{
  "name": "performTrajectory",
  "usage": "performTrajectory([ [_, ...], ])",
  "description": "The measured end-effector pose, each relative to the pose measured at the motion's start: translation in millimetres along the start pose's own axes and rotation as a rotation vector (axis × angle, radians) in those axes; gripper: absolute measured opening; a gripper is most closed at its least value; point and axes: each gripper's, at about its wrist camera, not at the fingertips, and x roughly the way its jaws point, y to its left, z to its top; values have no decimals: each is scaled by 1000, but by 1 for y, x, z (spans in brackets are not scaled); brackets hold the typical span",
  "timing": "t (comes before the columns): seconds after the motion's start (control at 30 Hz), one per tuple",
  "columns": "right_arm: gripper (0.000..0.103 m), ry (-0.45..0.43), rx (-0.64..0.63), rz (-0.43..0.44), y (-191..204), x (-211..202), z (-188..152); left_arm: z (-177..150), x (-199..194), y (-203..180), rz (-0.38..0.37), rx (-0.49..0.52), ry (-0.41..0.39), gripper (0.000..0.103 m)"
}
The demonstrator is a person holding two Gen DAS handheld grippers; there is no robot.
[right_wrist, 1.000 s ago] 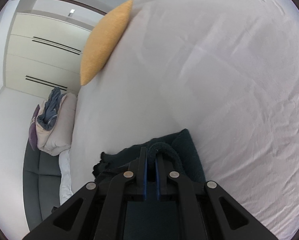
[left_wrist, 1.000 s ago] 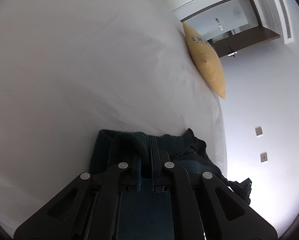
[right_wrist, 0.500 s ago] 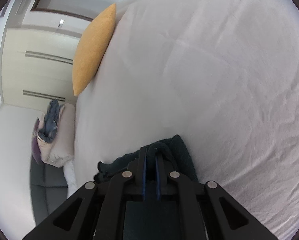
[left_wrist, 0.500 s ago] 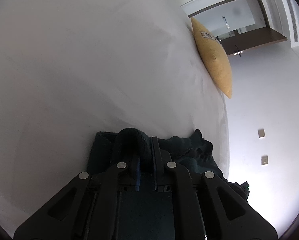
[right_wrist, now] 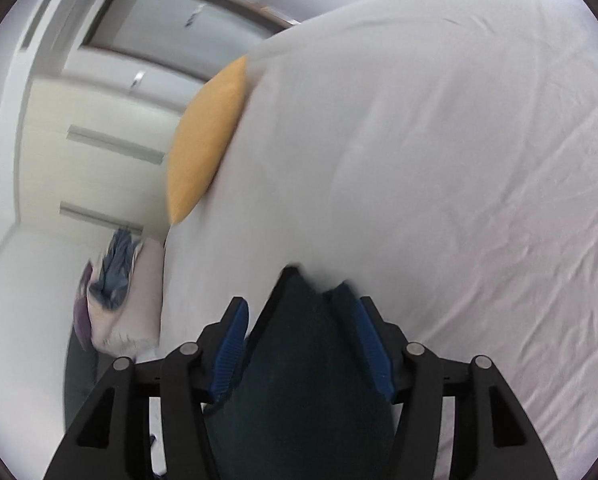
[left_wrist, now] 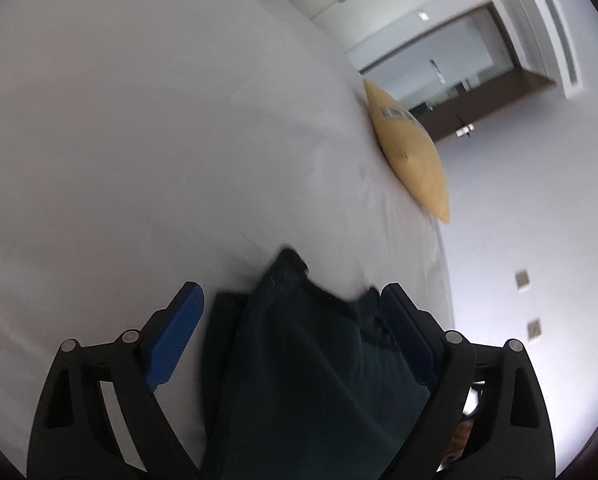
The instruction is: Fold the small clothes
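A dark teal garment (left_wrist: 311,360) lies on the white bed (left_wrist: 139,160), its folded edge pointing away from me. My left gripper (left_wrist: 291,300) is open, its blue-padded fingers (left_wrist: 179,328) wide apart on either side of the cloth. In the right wrist view the same garment (right_wrist: 303,376) lies between the open fingers (right_wrist: 231,340) of my right gripper (right_wrist: 301,308). Neither gripper pinches the cloth. Both views are blurred by motion.
A yellow pillow (left_wrist: 411,156) lies at the far edge of the bed, also in the right wrist view (right_wrist: 207,136). A pile of bedding and clothes (right_wrist: 115,292) sits on a grey sofa beside the bed. A doorway (left_wrist: 451,68) and wardrobe doors (right_wrist: 99,148) stand beyond.
Both grippers were shut on the dark garment; now both have opened wide and let it go. The cloth lies between the fingers, and both cameras have shifted.
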Motion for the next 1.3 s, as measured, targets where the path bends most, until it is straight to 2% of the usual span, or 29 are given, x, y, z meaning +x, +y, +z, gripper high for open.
performTrajectory([
  [0.2, 60, 150, -234, 92, 49, 12, -45, -53, 7, -34, 25, 188, 40, 90],
  [0.27, 60, 196, -258, 106, 51, 19, -60, -70, 18, -41, 77, 265, 70, 90],
  [0.33, 60, 212, -231, 75, 37, 24, -64, -81, 29, -39, 156, 292, 98, 90],
  [0.4, 53, 195, -167, 50, 12, 24, -56, -84, 33, -23, 216, 279, 101, 90],
  [0.43, 47, 175, -125, 60, -3, 19, -52, -85, 33, -13, 238, 271, 102, 86],
  [0.47, 45, 157, -96, 64, -12, 14, -47, -85, 32, -7, 222, 267, 96, 82],
  [0.5, 45, 136, -67, 71, -21, 8, -43, -85, 28, -2, 200, 265, 87, 81],
  [0.57, 45, 79, -32, 39, -35, -10, -31, -86, 20, 2, 213, 266, 81, 80],
  [0.63, 50, 30, -39, -17, -39, -28, -27, -86, 10, -1, 275, 260, 55, 79],
  [0.67, 50, 21, -45, -26, -37, -33, -27, -85, 7, -4, 292, 258, 41, 79],
  [0.7, 50, 28, -50, 2, -34, -38, -30, -86, 0, -10, 310, 263, 9, 79],
  [0.8, 50, 94, -115, 111, -6, -34, -49, -95, -9, -48, 277, 360, -28, 79],
  [0.93, 49, 334, -273, 192, 50, 18, -111, -120, 19, -109, 255, 554, 9, 79],
  [1.0, 49, 408, -311, 205, 65, 42, -137, -130, 36, -114, 279, 582, 50, 79],
  [1.03, 49, 427, -322, 197, 67, 49, -144, -133, 46, -109, 318, 580, 79, 79],
  [1.1, 49, 451, -319, 161, 60, 62, -154, -136, 61, -90, 336, 536, 129, 78],
  [1.17, 31, 446, -297, 164, 49, 67, -151, -144, 57, -83, 319, 552, 114, 78],
  [1.23, 19, 418, -272, 155, 31, 58, -145, -150, 48, -78, 312, 585, 109, 78],
  [1.3, 14, 366, -231, 148, 15, 49, -127, -154, 40, -73, 306, 580, 102, 78],
])
